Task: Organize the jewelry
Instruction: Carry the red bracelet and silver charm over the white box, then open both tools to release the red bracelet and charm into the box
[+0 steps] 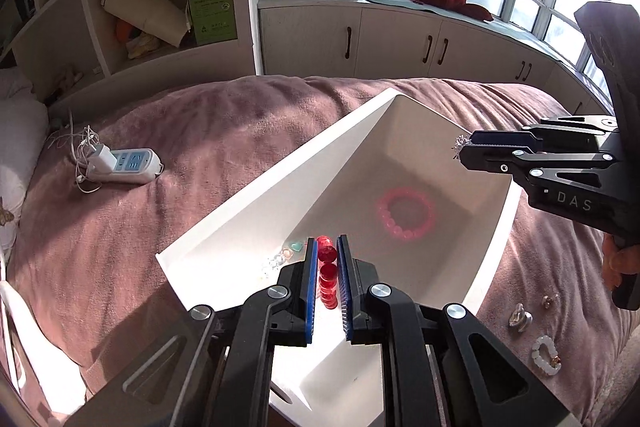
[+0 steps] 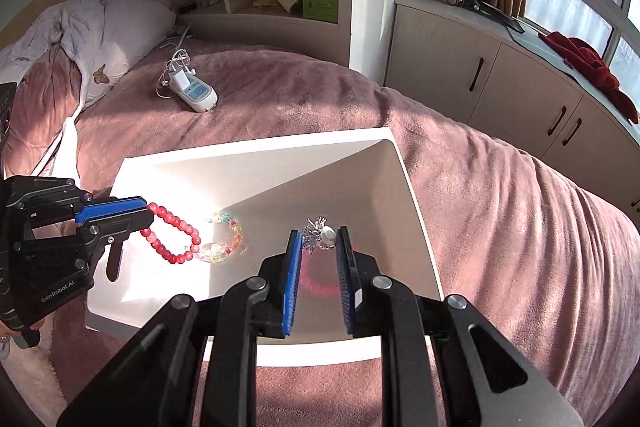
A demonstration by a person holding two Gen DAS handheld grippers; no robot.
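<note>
My left gripper (image 1: 327,245) is shut on a red bead bracelet (image 1: 327,269), which hangs over the near corner of an open white box (image 1: 240,211) on the bed. In the right wrist view that left gripper (image 2: 148,214) comes in from the left with the red bracelet (image 2: 176,239) dangling. My right gripper (image 2: 319,235) is shut on a silver sparkly ornament with a pearl (image 2: 318,237), above the box (image 2: 260,163). A pink bracelet (image 1: 406,213) and a multicoloured bead bracelet (image 2: 226,241) lie inside the box.
On the pink blanket right of the box lie a silver piece (image 1: 520,319), a white bead ring (image 1: 546,355) and a small item (image 1: 550,301). A power strip with charger (image 2: 196,95) sits further up the bed. A quilt (image 2: 100,23) is piled at the left, cabinets (image 2: 480,75) behind.
</note>
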